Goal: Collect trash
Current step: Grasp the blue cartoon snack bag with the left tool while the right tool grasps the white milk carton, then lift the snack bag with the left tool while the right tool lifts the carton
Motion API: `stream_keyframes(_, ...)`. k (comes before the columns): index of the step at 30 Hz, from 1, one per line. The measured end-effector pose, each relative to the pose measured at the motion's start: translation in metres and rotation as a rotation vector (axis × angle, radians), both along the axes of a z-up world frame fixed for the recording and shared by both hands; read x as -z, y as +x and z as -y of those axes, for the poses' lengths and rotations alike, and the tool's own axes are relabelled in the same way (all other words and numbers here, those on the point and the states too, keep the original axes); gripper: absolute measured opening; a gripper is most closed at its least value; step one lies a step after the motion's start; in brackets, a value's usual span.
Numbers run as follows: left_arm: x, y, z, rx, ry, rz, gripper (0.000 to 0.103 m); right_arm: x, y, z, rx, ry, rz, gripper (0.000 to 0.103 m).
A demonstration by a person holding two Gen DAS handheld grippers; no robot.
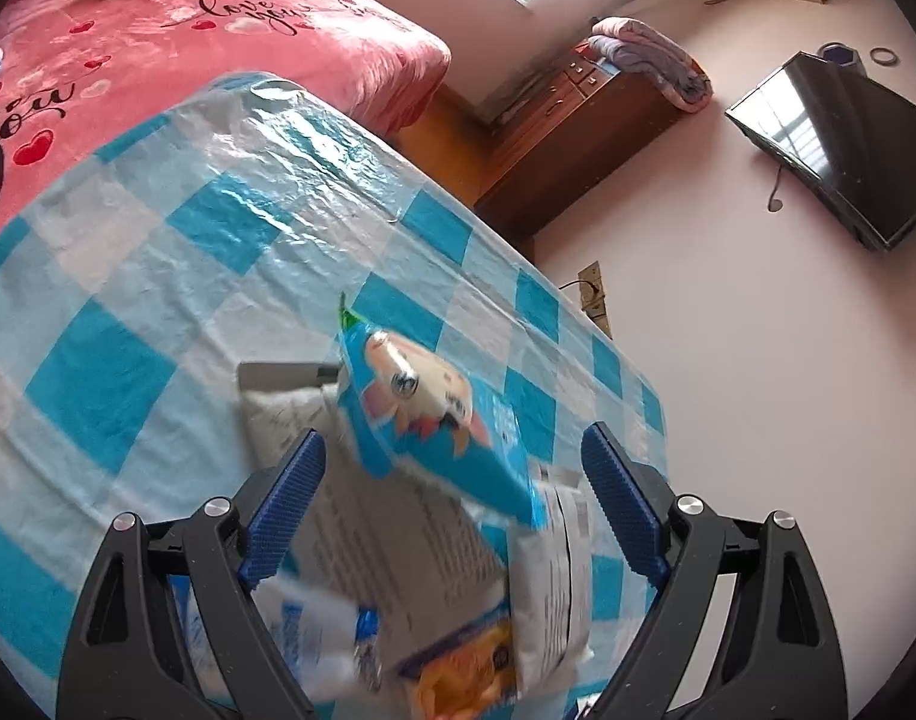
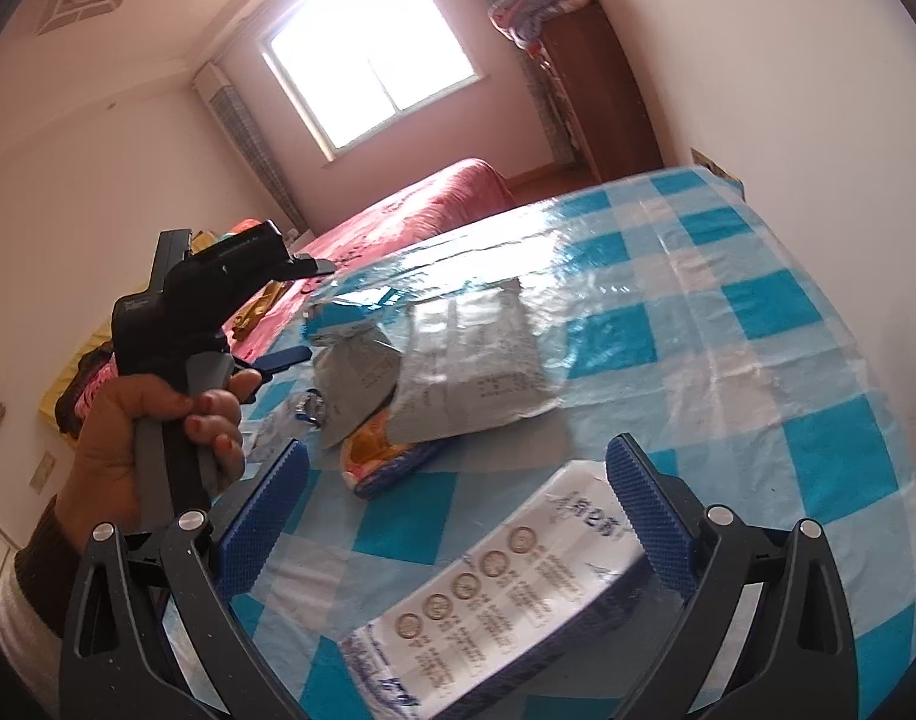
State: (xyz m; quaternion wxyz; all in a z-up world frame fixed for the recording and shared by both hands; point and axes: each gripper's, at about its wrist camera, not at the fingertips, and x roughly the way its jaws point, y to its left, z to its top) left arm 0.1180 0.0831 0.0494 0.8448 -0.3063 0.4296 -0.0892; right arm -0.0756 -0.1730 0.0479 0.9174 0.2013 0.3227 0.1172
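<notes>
"Love you" reads on the pink bedspread (image 1: 158,60); wrapper print is illegible to me. Left gripper (image 1: 452,468) released, blue cartoon wrapper (image 1: 434,420) between its fingers above the checked tablecloth (image 1: 158,276). Right gripper (image 2: 458,480) released; white packet (image 2: 506,588) at 6 o'clock, table edge at 3 o'clock.

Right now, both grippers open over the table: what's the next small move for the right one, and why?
Probably ease the right gripper forward and close on the white packet. Its jaws stand open, the packet's far end lies between them on the checked tablecloth, and nothing is gripped yet.
</notes>
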Motion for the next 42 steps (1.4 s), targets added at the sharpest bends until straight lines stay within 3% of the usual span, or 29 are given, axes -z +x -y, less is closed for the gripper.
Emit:
stream_keyframes(7, 0.012, 0.02, 0.011, -0.023, 0.018, -0.047, 0.086, 0.01, 0.001, 0.013, 0.012, 0.039, -0.026, 0.098)
stream_keyframes(10, 0.012, 0.022, 0.014, -0.036, 0.044, -0.05, 0.076, 0.011, 0.0, 0.015, 0.012, 0.042, -0.03, 0.098)
stream_keyframes(12, 0.014, 0.024, 0.011, -0.051, 0.053, -0.06, 0.061, 0.012, 0.0, 0.015, 0.012, 0.039, -0.038, 0.098)
stream_keyframes(20, 0.017, 0.021, 0.001, -0.059, 0.018, -0.039, 0.047, 0.018, 0.0, 0.013, 0.026, 0.007, -0.1, 0.098)
stream_keyframes(33, 0.004, -0.01, -0.011, -0.013, -0.019, -0.003, 0.036, 0.032, -0.001, 0.008, 0.007, 0.052, -0.17, 0.098)
stream_keyframes(42, -0.005, -0.042, -0.02, 0.035, -0.03, 0.013, 0.034, 0.031, 0.01, -0.01, -0.053, -0.035, -0.171, 0.098)
